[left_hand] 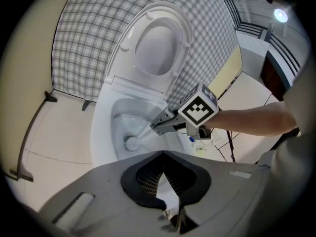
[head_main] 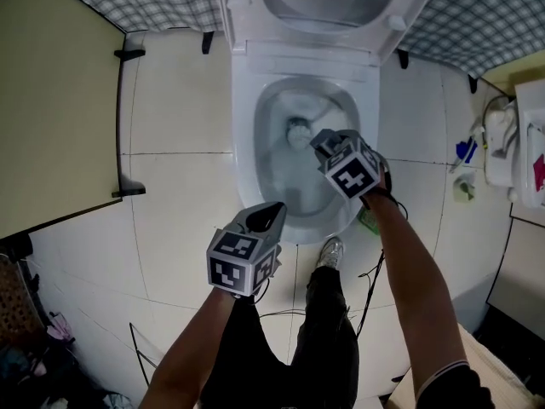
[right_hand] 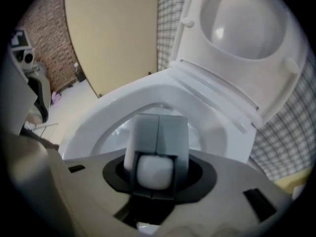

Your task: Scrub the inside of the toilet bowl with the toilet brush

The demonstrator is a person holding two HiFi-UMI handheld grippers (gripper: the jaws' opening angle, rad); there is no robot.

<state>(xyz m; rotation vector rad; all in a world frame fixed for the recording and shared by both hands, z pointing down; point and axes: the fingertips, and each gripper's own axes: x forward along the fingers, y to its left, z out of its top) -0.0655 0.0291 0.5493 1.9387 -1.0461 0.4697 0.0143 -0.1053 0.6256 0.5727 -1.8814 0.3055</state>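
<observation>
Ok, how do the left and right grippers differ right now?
The right gripper is shut on the brush handle; the left gripper is shut on nothing. The right reaches over the bowl; the left hangs back at its front rim. Both point toward the toilet.

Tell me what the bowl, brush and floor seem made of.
The bowl looks like glazed white ceramic: glossy sheen. The brush seems white plastic: smooth handle, bristly head. The floor is probably pale glazed tile: grout lines.
</observation>
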